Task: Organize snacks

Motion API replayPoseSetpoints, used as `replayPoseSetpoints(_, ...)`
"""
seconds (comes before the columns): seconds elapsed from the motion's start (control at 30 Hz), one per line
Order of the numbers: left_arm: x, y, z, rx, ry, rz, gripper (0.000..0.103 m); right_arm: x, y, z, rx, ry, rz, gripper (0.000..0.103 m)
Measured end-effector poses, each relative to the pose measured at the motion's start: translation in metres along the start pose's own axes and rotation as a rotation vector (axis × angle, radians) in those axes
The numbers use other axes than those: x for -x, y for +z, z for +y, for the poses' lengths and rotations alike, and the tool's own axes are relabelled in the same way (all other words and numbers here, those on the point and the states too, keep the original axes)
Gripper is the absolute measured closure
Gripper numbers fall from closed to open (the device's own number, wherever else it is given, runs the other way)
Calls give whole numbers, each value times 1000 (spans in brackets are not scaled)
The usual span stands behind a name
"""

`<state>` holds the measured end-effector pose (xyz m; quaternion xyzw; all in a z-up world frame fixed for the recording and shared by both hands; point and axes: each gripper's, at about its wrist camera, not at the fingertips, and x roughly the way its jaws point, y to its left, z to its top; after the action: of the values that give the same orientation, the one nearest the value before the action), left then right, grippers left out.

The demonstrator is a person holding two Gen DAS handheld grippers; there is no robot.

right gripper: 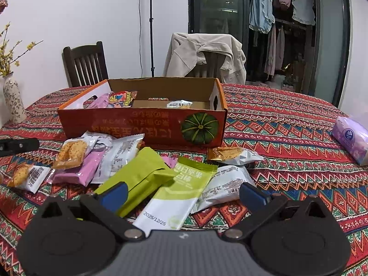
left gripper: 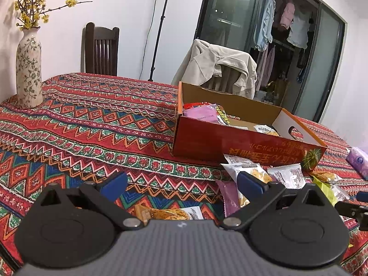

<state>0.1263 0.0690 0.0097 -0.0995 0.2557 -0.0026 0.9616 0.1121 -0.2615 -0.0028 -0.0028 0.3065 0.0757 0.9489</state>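
A red cardboard box with a pumpkin picture stands on the table and holds a few snack packets; it also shows in the left wrist view. Loose snack packets lie in front of it: green packets, a pink one, and cracker packets. My right gripper is open and empty just above the green packets. My left gripper is open and empty over the cloth left of the pile, with a cracker packet under it.
A patterned red tablecloth covers the table. A flowered vase stands at the far left. A purple tissue pack lies at the right. Two chairs, one with a beige jacket, stand behind the table.
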Motion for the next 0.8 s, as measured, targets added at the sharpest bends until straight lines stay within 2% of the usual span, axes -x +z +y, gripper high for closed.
replayPoseSetpoints(0.5, -1, -1, 3, 21, -4, 1, 0, 1, 4, -31, -59, -62, -13, 3)
replayPoseSetpoints(0.73, -2, -1, 4, 25, -3, 5, 0, -14, 9, -46, -48, -125, 7, 23)
replayPoseSetpoints(0.8, -2, -1, 5, 28, -5, 7, 0, -25, 12, -53, -56, -133, 31, 37)
